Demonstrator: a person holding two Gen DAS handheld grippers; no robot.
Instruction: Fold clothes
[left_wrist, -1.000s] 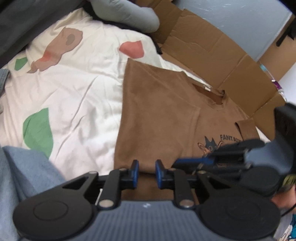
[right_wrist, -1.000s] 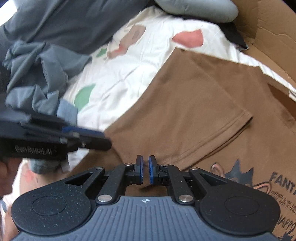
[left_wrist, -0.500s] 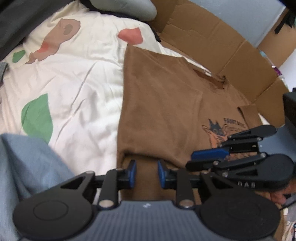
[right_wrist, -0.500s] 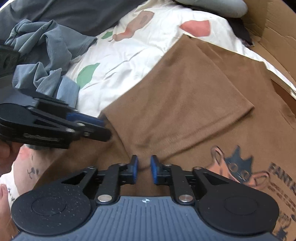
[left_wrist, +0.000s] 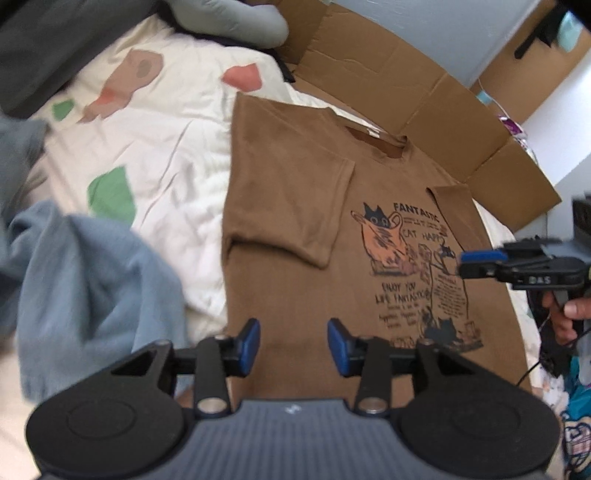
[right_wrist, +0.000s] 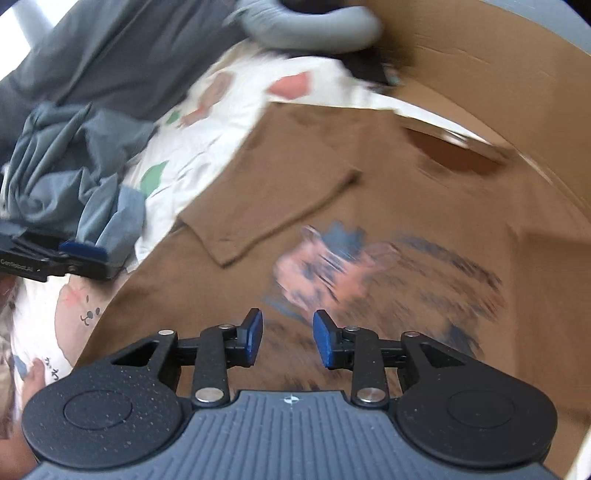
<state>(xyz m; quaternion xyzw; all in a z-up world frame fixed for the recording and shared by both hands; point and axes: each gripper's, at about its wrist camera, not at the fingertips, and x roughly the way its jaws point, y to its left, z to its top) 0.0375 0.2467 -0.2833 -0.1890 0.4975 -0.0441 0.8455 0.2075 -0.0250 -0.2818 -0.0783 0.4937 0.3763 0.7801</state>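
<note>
A brown T-shirt (left_wrist: 288, 258) with a cat print (left_wrist: 384, 236) lies flat on the bed, its left side and sleeve (left_wrist: 295, 206) folded over the front. My left gripper (left_wrist: 293, 339) hovers above the shirt's lower left part, its jaws opening with nothing between them. My right gripper (right_wrist: 288, 338) hangs over the blurred print (right_wrist: 332, 266) on the T-shirt (right_wrist: 369, 177), jaws also opening and empty. In the left wrist view the right gripper (left_wrist: 480, 262) shows at the right edge, held by a hand (left_wrist: 569, 314). The left gripper (right_wrist: 85, 254) shows at the left of the right wrist view.
A light blue garment (left_wrist: 85, 280) lies left of the shirt, on a white duvet (left_wrist: 166, 122) with coloured patches. Grey clothes (right_wrist: 55, 177) are heaped further left. Flattened cardboard (left_wrist: 406, 92) stands behind the shirt, and a grey pillow (left_wrist: 236, 22) lies at the back.
Both grippers' jaws have spread apart and pulled back and up from the shirt's folded left side. The right gripper has swung right, over the print.
</note>
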